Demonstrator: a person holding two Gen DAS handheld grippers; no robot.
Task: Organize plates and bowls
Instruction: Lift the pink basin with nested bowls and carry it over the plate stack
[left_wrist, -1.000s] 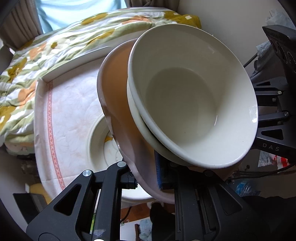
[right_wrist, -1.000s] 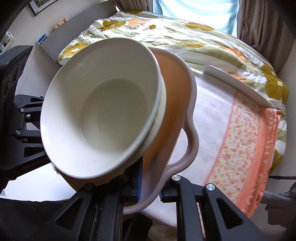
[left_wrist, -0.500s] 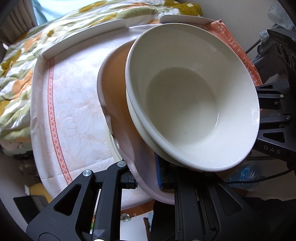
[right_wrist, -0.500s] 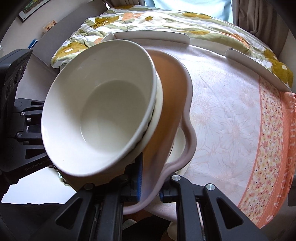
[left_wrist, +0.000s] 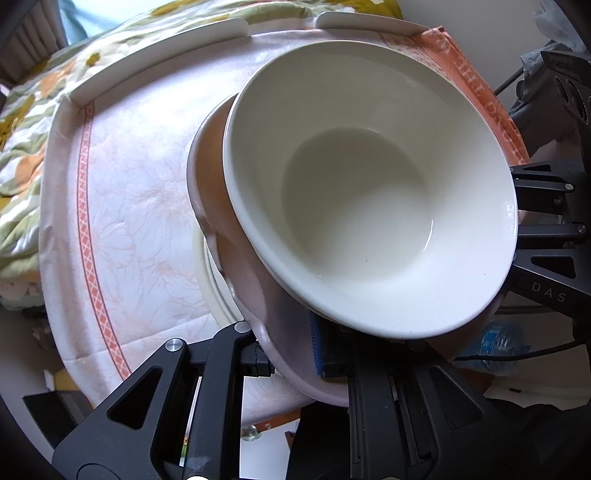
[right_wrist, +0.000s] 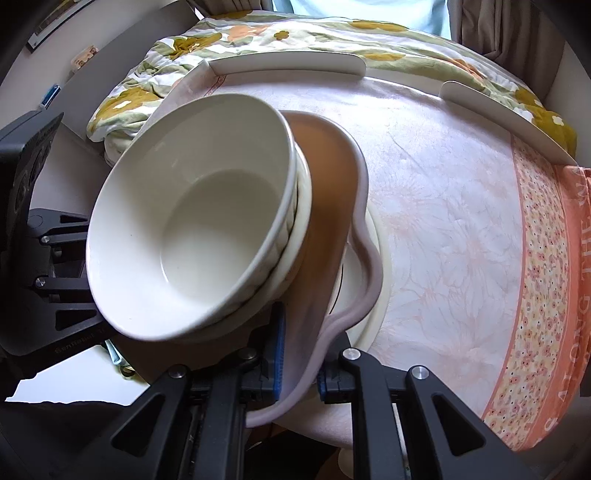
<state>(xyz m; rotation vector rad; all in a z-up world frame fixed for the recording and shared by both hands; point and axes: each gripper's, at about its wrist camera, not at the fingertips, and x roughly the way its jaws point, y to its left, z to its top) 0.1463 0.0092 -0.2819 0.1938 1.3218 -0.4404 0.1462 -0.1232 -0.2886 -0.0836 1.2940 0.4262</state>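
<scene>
A pink wavy-rimmed plate (left_wrist: 243, 266) (right_wrist: 325, 206) carries two stacked cream bowls (left_wrist: 369, 192) (right_wrist: 192, 229). My left gripper (left_wrist: 288, 354) is shut on one edge of the pink plate, and my right gripper (right_wrist: 299, 376) is shut on the opposite edge. The stack hangs tilted just above a cream plate (left_wrist: 210, 280) (right_wrist: 373, 295) that lies on the table; most of that plate is hidden under the pink one.
The table wears a pink flowered cloth (left_wrist: 122, 206) (right_wrist: 443, 192) with an orange border. White raised guards (left_wrist: 155, 66) (right_wrist: 288, 62) line its far edge. A flowered quilt (right_wrist: 258, 33) lies beyond it.
Both grippers have carried the pink plate and bowls forward over the table and lower, towards the cream plate. The grip on both edges is unchanged.
</scene>
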